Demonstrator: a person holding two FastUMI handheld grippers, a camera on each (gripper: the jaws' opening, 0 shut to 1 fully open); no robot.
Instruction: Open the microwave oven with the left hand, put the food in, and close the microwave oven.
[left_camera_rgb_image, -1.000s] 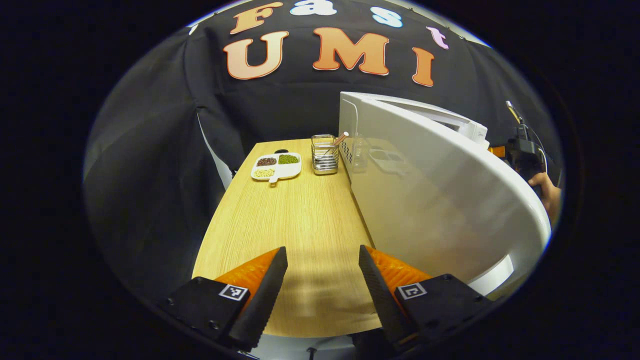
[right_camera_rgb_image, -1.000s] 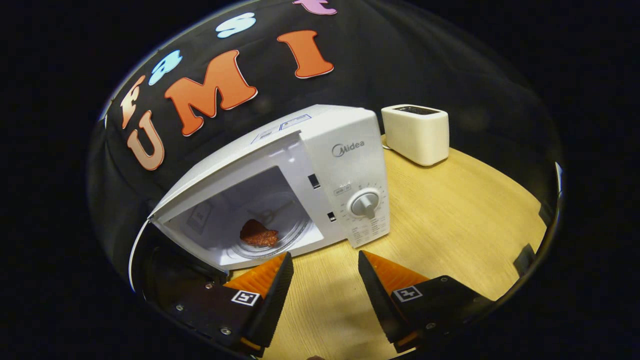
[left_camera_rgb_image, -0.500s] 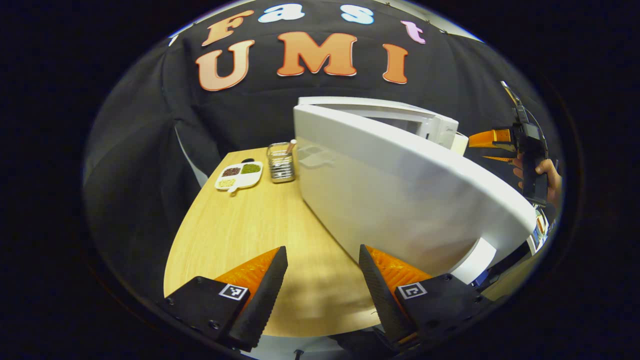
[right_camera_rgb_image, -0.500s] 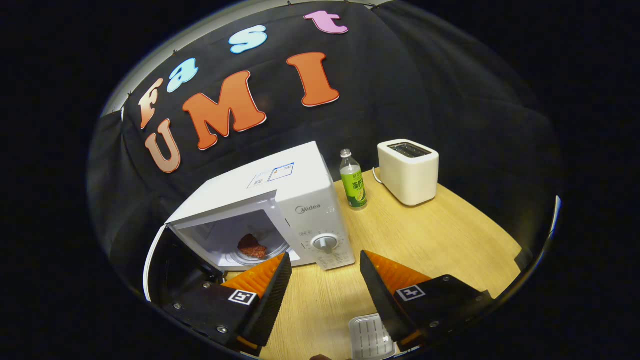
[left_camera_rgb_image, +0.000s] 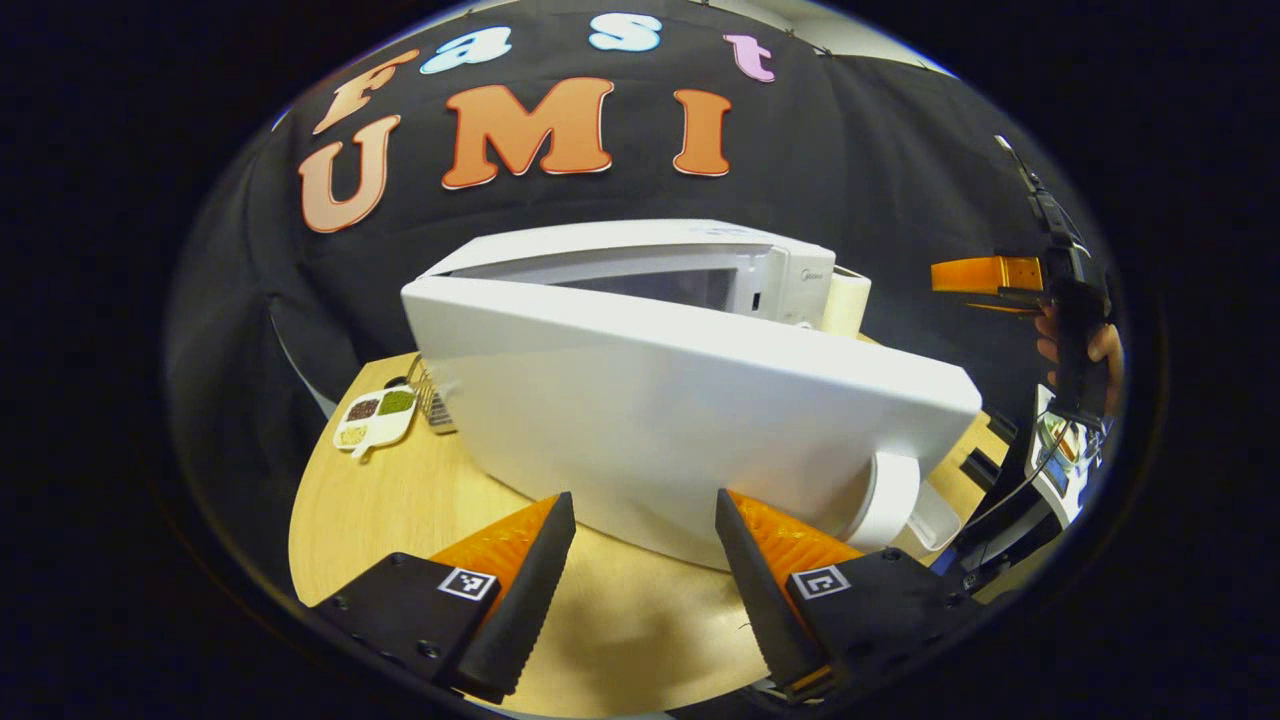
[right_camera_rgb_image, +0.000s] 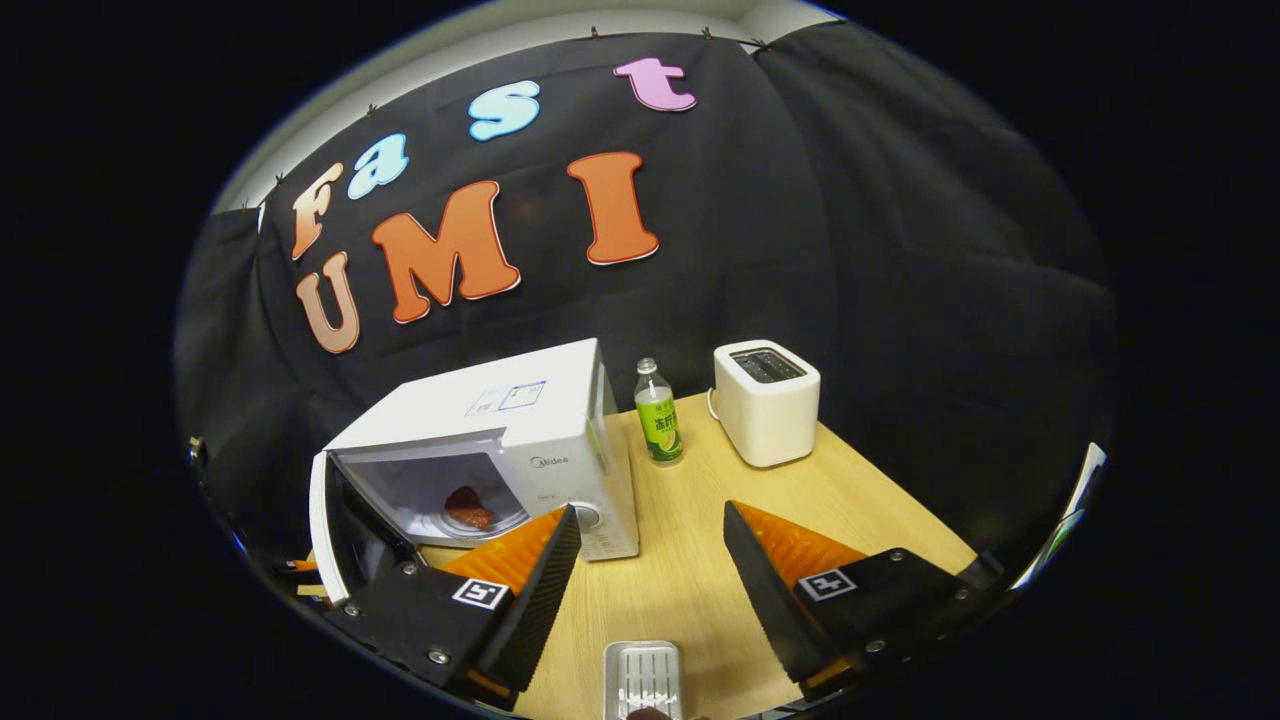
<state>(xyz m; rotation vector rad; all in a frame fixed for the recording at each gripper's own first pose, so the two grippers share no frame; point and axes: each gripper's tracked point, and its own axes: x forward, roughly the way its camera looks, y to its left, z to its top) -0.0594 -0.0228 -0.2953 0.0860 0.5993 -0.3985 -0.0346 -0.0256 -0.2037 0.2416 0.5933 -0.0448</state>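
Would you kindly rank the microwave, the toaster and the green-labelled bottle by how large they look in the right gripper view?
1. Microwave
2. Toaster
3. Bottle, clearly the smallest.
All three stand at a similar depth, so nearness hardly skews this.

A wooden table (right_camera_rgb_image: 830, 500) holds a microwave (right_camera_rgb_image: 520, 430). A green bottle (right_camera_rgb_image: 659, 425) and a toaster (right_camera_rgb_image: 767, 403) stand beside it.

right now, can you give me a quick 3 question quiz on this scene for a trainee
1. True or false: the microwave door is fully shut.
2. Where is the food? A) on the table B) inside the microwave C) between the right gripper's fingers
3. Fill in: between the microwave and the toaster stands a green-labelled ____.

Key: 1. False, it stands ajar, with the open left gripper close in front of it. 2. B. 3. bottle.
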